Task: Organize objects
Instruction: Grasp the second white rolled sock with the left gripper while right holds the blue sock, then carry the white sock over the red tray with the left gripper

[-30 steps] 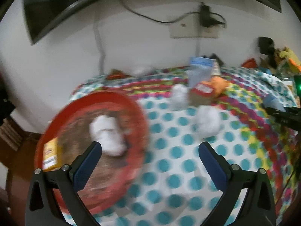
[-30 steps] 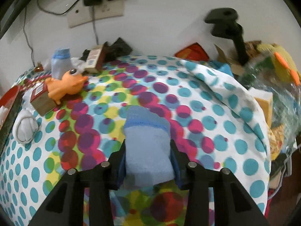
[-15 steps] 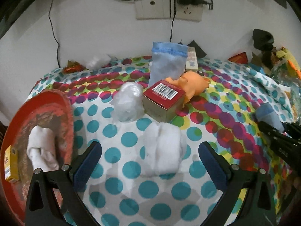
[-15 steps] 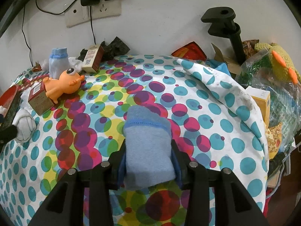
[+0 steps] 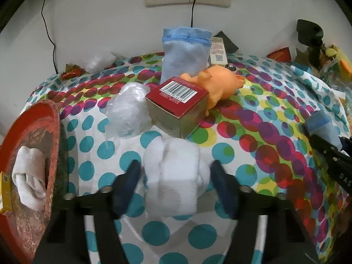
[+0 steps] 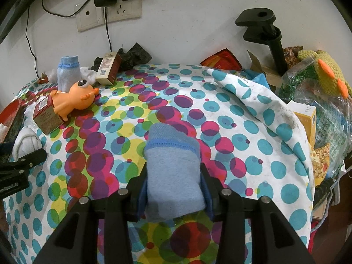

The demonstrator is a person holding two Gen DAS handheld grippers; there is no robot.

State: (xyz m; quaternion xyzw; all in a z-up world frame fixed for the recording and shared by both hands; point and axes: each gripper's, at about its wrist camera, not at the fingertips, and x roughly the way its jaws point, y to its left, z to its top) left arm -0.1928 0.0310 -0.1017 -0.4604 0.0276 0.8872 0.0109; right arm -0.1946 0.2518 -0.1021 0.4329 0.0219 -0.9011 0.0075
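A white rolled sock (image 5: 173,176) lies on the dotted cloth (image 5: 253,132), and my left gripper (image 5: 175,171) is closing on it; its blurred blue pads now meet the sock's two sides. In the right wrist view, my right gripper (image 6: 173,172) is shut on a light blue sock (image 6: 171,154) just above the cloth (image 6: 231,121). That blue sock (image 5: 321,125) also shows at the right edge of the left wrist view. A red plate (image 5: 35,132) at the left holds another white sock (image 5: 28,187) and a yellow box (image 5: 4,193).
Behind the white sock stand a red barcode box (image 5: 178,107), a crumpled plastic wad (image 5: 127,112), an orange toy (image 5: 220,83) and an upright blue sock (image 5: 186,50). Wall sockets and cables sit behind. Bags, a yellow box (image 6: 305,121) and a black clamp (image 6: 264,28) crowd the right side.
My left gripper swung right from over the red plate to the white sock, came down, and its wide jaws closed in around the sock. The right gripper kept still with the blue sock.
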